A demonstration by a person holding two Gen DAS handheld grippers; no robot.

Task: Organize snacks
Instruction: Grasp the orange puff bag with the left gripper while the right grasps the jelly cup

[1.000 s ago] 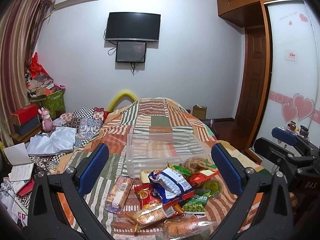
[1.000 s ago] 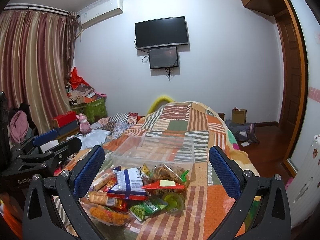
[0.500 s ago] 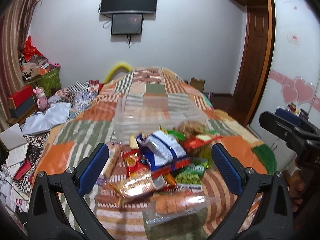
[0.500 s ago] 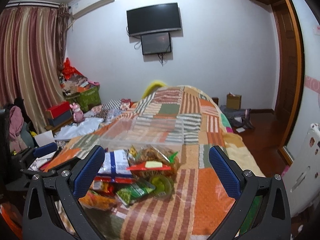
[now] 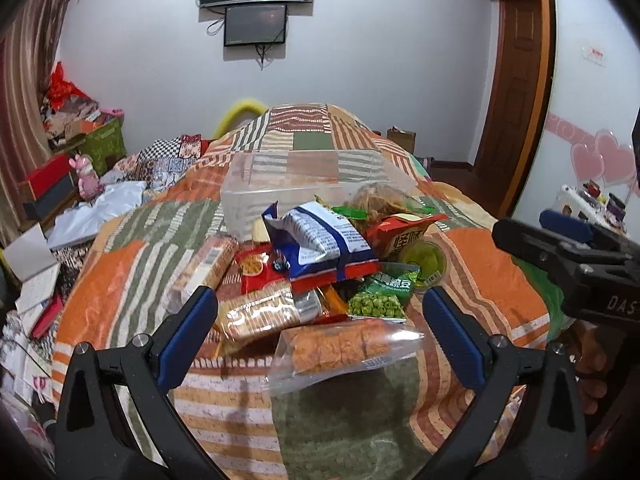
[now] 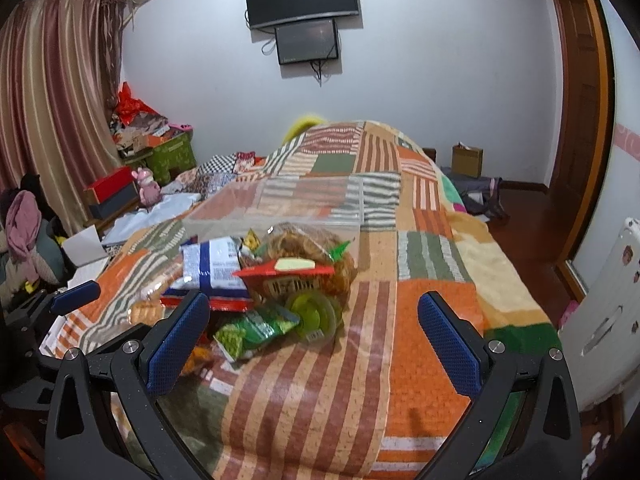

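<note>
Both your left gripper (image 5: 320, 324) and right gripper (image 6: 314, 330) gape empty; grab carelessly and the heaped snacks (image 5: 320, 264) could slide off the bed (image 5: 120, 280).

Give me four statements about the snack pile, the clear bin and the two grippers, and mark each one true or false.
1. The clear plastic bin has snacks in it. False: it looks empty; the snacks lie in front of it on the patchwork blanket.
2. The left gripper is open and holds nothing. True.
3. The blue and white bag lies on top of the pile. True.
4. The right gripper is shut on the green pea packet. False: its fingers stand wide apart, and the packet lies on the blanket.
</note>
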